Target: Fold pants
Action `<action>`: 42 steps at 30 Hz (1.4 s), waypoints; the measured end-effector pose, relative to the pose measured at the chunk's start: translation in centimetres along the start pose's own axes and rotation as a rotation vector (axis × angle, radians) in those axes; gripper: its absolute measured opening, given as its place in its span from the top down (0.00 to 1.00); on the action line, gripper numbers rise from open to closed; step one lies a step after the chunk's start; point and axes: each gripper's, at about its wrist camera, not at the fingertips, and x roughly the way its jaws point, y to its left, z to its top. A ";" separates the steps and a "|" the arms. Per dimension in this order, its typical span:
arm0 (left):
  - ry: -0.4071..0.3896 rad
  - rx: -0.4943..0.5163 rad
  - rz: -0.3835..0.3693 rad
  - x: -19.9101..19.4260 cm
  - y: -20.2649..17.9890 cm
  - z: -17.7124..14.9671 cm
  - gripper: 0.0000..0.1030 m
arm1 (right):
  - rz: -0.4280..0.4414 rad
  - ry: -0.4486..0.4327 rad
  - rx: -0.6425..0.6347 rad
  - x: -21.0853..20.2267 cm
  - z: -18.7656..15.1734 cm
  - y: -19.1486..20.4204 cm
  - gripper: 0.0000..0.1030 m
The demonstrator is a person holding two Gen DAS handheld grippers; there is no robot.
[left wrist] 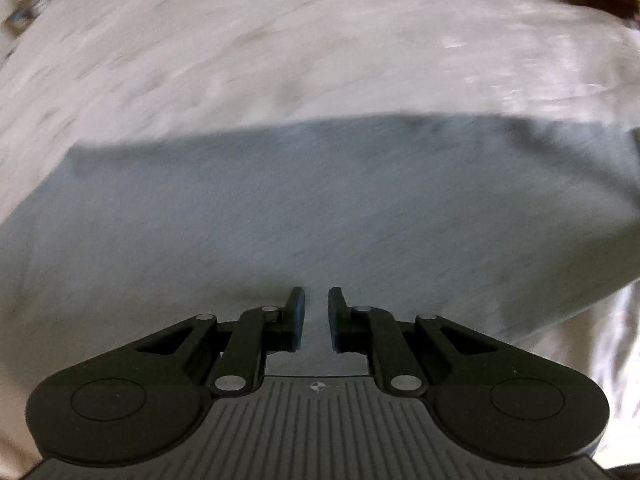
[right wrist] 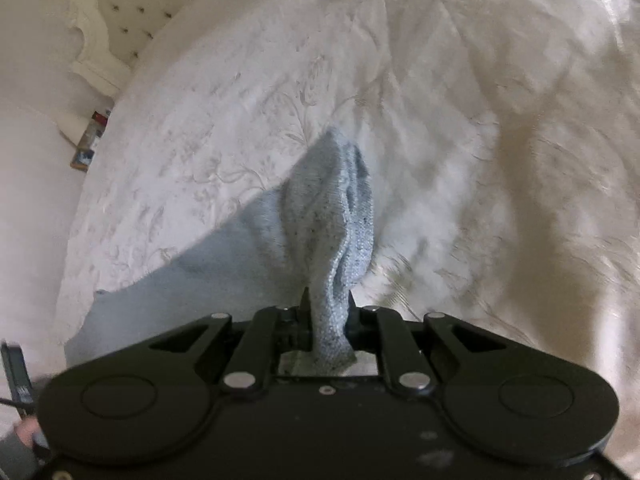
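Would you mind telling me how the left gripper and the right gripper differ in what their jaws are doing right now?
The right gripper has its jaws shut on a bunched fold of the light blue pants; the left gripper holds nothing visible, a narrow gap showing between its nearly shut jaws. Fabric rises in a ridge ahead of the right gripper, while it lies flat beneath the left. Both point down over the pants on the white bedspread.

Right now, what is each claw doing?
Left claw: nearly shut, nothing visibly pinched, over the pants.
Right claw: shut on a bunched fold of the pants.
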 end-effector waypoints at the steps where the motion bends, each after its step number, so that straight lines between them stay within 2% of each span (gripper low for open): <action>1: -0.006 0.021 -0.020 0.3 -1.2 0.7 0.88 | -0.011 0.014 -0.001 0.2 -0.3 -0.2 0.89; 6: -0.039 0.094 -0.095 2.2 -6.1 4.2 0.88 | -0.071 0.065 0.012 2.9 -1.0 -0.8 0.89; 9: -0.036 0.117 -0.095 4.1 -7.5 5.5 0.88 | -0.068 0.058 0.013 3.2 -0.8 -0.4 0.88; 12: -0.021 0.089 -0.095 6.2 -7.5 6.7 0.88 | -0.062 0.060 0.003 3.2 -0.6 -0.2 0.87; 17: 0.014 -0.010 -0.156 7.7 -6.2 9.5 0.88 | -0.059 0.068 0.000 2.5 -0.8 -0.3 0.85; 19: 0.022 -0.044 -0.186 7.8 -5.5 10.4 0.88 | -0.060 0.074 0.011 2.7 -0.6 -0.5 0.79; 24: 0.019 -0.088 -0.232 6.8 -4.1 10.7 0.88 | -0.032 0.104 0.094 3.3 -0.1 -2.0 0.51; 25: 0.015 -0.088 -0.234 6.4 -3.9 10.5 0.88 | -0.015 0.106 0.120 3.4 0.0 -2.4 0.49; 29: -0.002 -0.057 -0.239 4.3 -3.7 8.1 0.88 | 0.019 0.106 0.199 3.6 0.3 -3.7 0.52; 31: -0.008 -0.032 -0.236 3.4 -3.9 7.0 0.88 | 0.015 0.093 0.186 3.5 0.4 -3.7 0.87; 36: 0.008 0.034 -0.249 1.7 -4.7 3.5 0.88 | 0.014 0.058 0.152 2.3 0.9 -2.7 0.86; 42: 0.100 0.087 -0.300 3.7 -6.1 1.5 0.88 | 0.011 -0.008 0.108 0.2 2.0 0.0 0.86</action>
